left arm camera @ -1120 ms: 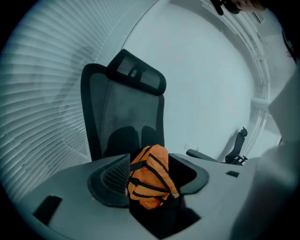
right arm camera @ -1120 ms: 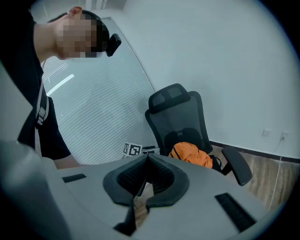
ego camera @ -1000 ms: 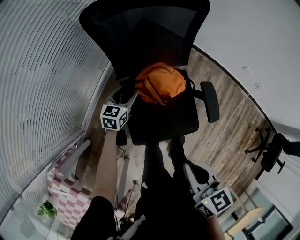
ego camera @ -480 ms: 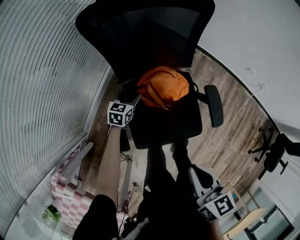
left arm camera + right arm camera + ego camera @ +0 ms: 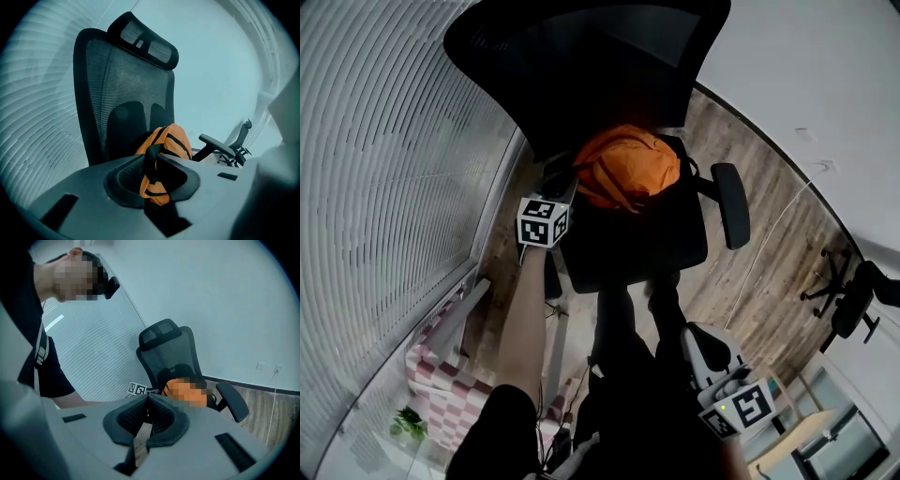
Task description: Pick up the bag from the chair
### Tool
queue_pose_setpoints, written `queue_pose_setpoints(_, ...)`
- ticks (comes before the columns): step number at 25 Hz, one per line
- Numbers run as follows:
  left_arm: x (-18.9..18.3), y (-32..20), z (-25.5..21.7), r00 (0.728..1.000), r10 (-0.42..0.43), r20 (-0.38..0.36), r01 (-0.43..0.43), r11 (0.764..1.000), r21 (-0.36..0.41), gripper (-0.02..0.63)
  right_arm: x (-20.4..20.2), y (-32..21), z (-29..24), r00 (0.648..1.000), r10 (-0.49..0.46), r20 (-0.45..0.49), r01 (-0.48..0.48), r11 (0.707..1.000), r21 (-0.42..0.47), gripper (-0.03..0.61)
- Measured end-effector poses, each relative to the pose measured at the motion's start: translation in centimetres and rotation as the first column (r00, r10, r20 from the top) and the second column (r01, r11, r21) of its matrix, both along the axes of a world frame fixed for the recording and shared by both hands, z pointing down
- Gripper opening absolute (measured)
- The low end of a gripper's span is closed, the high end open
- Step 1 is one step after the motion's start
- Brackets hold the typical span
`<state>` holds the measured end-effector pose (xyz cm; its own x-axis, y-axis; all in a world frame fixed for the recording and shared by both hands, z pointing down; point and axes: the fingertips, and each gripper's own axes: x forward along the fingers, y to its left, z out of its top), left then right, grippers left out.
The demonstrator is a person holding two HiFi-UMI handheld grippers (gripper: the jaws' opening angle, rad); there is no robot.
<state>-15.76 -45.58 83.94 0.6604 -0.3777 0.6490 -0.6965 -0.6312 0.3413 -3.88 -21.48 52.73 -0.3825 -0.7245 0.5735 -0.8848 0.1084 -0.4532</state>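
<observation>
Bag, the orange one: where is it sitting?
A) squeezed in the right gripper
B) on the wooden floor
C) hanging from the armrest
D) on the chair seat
D: the bag lies on the seat of the chair, up against the backrest.

Orange bag [image 5: 628,167] with black stripes, black mesh chair [image 5: 637,239], brown wood-plank floor [image 5: 769,253].

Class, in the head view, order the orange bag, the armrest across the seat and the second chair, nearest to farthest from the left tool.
1. The orange bag, on the seat beside the left tool.
2. The armrest, across the seat.
3. The second chair, far right.
</observation>
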Motion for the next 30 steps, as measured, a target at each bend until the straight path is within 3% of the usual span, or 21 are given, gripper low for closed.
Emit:
queue_pose_setpoints(7, 0.9, 0.6, -1.7, 0.999, 0.020, -0.029, -0.019, 1.000, 0.021, 0.048, 0.7, -0.3, -0.6, 1.000, 0.015, 0.000, -0.015, 1.000, 0.017, 0.018)
queue_pose_setpoints(20, 5.4, 2.4, -8.6, 0.987, 0.114, -0.114, -0.105, 0.991, 0.078, 0.043, 1.5, -0.2, -4.1, 0.999, 0.038, -0.011, -0.037, 0.992, 0.123, 0.018)
queue_pose_setpoints(30, 9.2, 5.7, -12.0, 0.975, 0.172, -0.140, -0.169, 0.985, 0.037, 0.043, 3.1, 0.4, -7.2, 0.995, 0.095, 0.003, -0.093, 0.970, 0.225, 0.018)
